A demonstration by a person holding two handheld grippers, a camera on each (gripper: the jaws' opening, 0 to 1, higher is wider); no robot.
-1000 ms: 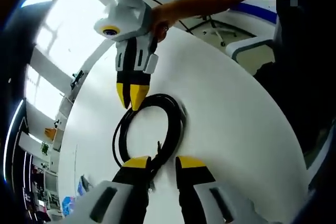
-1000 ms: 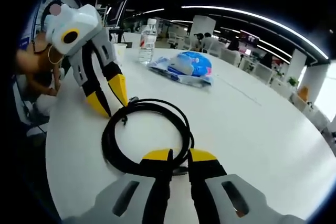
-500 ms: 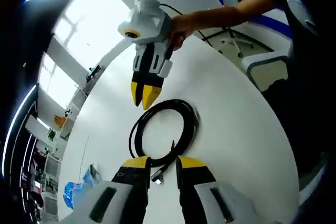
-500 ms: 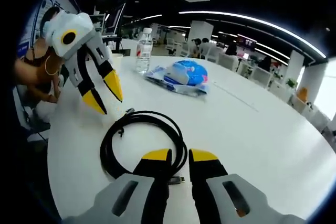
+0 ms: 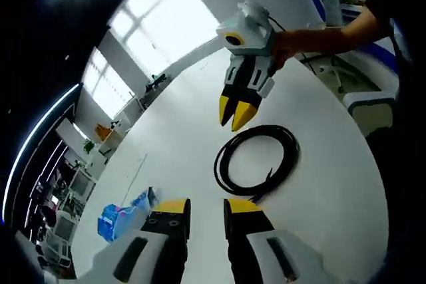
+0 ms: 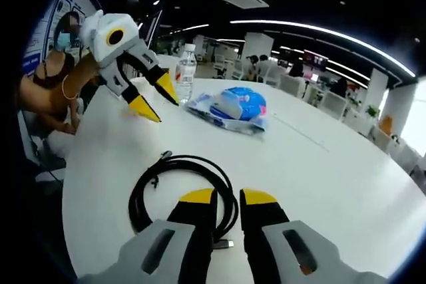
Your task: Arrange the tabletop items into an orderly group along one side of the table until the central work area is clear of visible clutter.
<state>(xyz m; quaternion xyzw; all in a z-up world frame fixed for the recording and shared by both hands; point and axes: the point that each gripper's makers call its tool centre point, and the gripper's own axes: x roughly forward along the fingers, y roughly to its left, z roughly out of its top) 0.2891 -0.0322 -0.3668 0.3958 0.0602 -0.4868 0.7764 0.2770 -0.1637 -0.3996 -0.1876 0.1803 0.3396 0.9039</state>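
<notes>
A black cable (image 6: 174, 164) lies coiled on the white table (image 6: 319, 164), and it also appears as the cable (image 5: 256, 161) in the left gripper view. My right gripper (image 6: 228, 197) hovers over the coil's near edge, its jaws a narrow gap apart with nothing between them. The right gripper (image 5: 234, 115) hangs just above the coil's far side. My left gripper (image 5: 207, 207) is open and empty, back from the coil. The left gripper (image 6: 154, 98) is raised at the upper left, jaws spread. A blue-and-white bag (image 6: 233, 106) lies further along the table.
A clear water bottle (image 6: 186, 63) stands behind the bag. The same bag (image 5: 118, 216) lies at the lower left in the left gripper view. A person's arm (image 5: 333, 31) holds the right gripper. Office chairs (image 5: 363, 101) stand past the table's rim.
Both grippers have pulled up and away from the coil. The left gripper has risen toward the bottle side. The cable has stayed flat on the table.
</notes>
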